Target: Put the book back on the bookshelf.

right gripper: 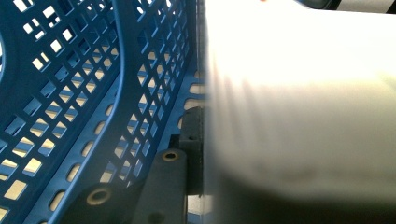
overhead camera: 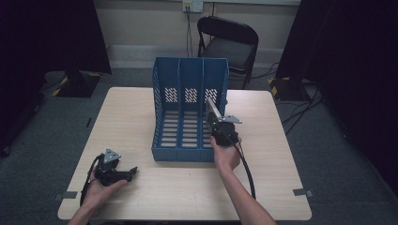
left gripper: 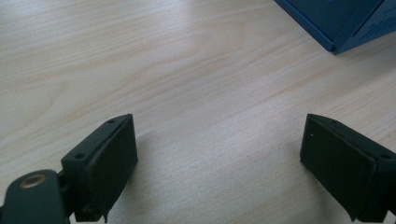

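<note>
From the high view, I had two grippers on the desk (overhead camera: 141, 197), a pale wood top. Nearest me, close to the desk's front left corner, my left hand (overhead camera: 96, 190) rested on the wood and held the left gripper (overhead camera: 133, 172), lying level with its tips pointing toward the right edge. In the left gripper view its two black jaws stood wide apart with bare wood between them, gripping nothing; a blue corner of the file rack (left gripper: 345, 28) was cut off at the top right of that view.

Farther in, around the middle of the desk, my right hand (overhead camera: 225, 152) held the right gripper (overhead camera: 213, 112) at the rack's right compartment. Its jaws were clamped on a thin flat sheet (overhead camera: 211, 111), seen nearly edge-on in the high view and hard to identify. In the right gripper view the sheet (right gripper: 299, 93) was a pale blur covering the right half, hiding one jaw; I could make out only the other jaw pressed against it.

The file rack (overhead camera: 190, 79) stood upright with its tall perforated back toward the far edge. I counted one rack with three compartments, and the left and middle ones looked bare. Its slotted floor and a latticed divider (right gripper: 70, 93) showed to the sheet's left in the right gripper view.

Beyond the desk's far edge stood one dark folding chair (overhead camera: 230, 44), partly hidden behind the rack.
</note>
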Tool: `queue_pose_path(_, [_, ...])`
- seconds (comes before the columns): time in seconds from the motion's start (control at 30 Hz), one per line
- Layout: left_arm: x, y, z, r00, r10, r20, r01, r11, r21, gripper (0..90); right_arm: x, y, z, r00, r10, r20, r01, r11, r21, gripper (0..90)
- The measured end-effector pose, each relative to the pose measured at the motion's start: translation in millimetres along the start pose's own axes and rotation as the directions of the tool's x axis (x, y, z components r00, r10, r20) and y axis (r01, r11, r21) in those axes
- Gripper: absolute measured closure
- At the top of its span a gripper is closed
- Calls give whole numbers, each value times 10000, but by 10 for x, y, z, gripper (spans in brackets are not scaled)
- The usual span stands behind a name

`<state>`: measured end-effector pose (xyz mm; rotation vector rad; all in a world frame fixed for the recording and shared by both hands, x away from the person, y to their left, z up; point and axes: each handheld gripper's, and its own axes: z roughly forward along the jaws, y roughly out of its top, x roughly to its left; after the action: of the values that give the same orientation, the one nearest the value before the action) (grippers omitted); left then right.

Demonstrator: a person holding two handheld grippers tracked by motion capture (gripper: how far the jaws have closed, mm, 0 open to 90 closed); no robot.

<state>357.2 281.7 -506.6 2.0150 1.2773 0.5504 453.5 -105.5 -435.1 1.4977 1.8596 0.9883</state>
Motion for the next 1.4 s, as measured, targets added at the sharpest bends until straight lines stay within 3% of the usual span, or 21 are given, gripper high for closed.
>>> queue_pose_path(0.2, [-1, 0, 0, 10000, -6, -2, 6, 10000, -7, 104, -25, -20, -4, 9999, 140, -70, -140, 9999, -37, 740])
queue_pose_path(0.63, [-2, 0, 0, 10000, -16, -8, 16, 10000, -3, 104, 16, -11, -48, 9996, -162, -235, 155, 9994, -301, 664])
queue_pose_path(0.83, [-1, 0, 0, 10000, -1, -3, 1, 10000, -2, 104, 1, -13, -86, 9978, -138, -643, 111, 9990, -428, 617])
queue_pose_path(1.03, [-1, 0, 0, 10000, -2, -2, 2, 10000, -3, 104, 8, -54, -169, 9941, -699, -825, 636, 9950, -767, 603])
queue_pose_path(1.4, [0, 0, 0, 10000, -1, -4, 1, 10000, -1, 104, -91, -218, -319, 9897, -486, -1343, 382, 9962, -789, 590])
